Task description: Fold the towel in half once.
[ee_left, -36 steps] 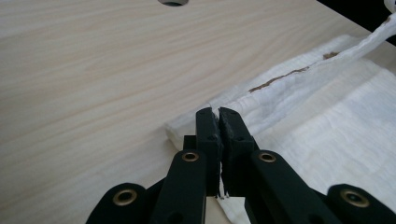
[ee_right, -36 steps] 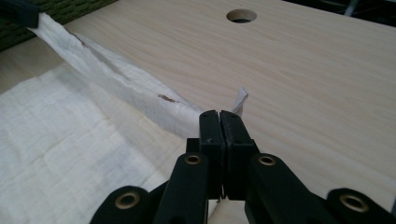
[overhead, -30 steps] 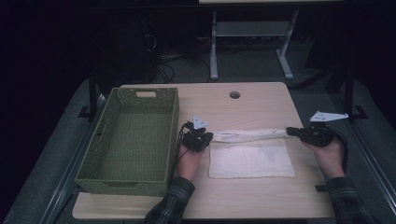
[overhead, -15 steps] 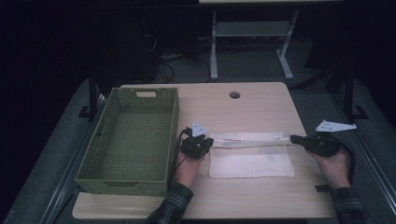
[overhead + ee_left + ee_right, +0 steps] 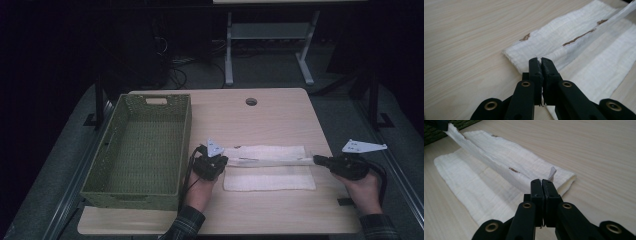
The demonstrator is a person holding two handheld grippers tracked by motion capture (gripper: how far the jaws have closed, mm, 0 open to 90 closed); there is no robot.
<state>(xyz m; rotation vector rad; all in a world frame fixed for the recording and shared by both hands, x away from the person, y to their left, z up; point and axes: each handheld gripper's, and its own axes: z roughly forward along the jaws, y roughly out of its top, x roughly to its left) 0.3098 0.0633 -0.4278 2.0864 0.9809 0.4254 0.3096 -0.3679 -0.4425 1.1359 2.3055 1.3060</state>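
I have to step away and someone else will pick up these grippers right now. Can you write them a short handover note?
Left gripper: shut on the white cloth at its left end.
Right gripper: shut on the same cloth at its right end.
The cloth lies on the table in front of the person, right of the green basket. A fold edge is lifted and held taut between the two grippers; the rest lies flat. Small brown marks show on the cloth.
Done: one lengthwise fold looks under way.
Left: probably lay this edge down and finish folding; the basket holds nothing yet.
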